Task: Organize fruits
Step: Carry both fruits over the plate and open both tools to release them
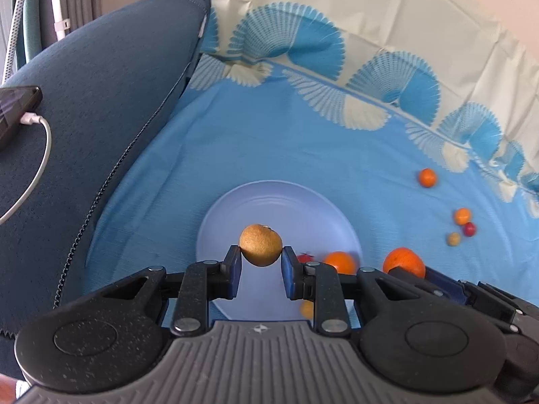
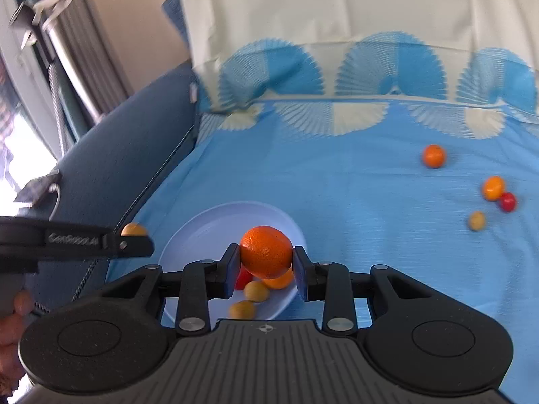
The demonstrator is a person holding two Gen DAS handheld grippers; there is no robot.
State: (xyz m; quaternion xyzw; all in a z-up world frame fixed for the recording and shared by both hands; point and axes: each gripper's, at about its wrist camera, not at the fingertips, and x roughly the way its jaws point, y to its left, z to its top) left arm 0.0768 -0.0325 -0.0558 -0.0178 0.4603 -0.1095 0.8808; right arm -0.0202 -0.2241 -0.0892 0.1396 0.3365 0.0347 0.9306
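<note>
My left gripper point(image 1: 261, 256) is shut on a brown-yellow round fruit point(image 1: 260, 244) and holds it above the pale blue plate point(image 1: 269, 198). My right gripper point(image 2: 266, 262) is shut on a large orange point(image 2: 266, 250) over the same plate point(image 2: 215, 225). Under it on the plate lie a red fruit point(image 2: 243, 279), an orange fruit point(image 2: 279, 282) and two small yellow fruits point(image 2: 256, 291). The left gripper point(image 2: 134, 235) enters the right wrist view from the left with its fruit. The held orange point(image 1: 404, 261) also shows in the left wrist view.
Several loose fruits lie on the blue cloth at the right: an orange one point(image 2: 434, 156), an orange-yellow one point(image 2: 493, 188), a red one point(image 2: 508, 201) and a small yellow one point(image 2: 476, 220). A dark blue sofa arm point(image 1: 101, 101) with a phone point(image 1: 17, 107) and white cable point(image 1: 40, 161) stands at the left.
</note>
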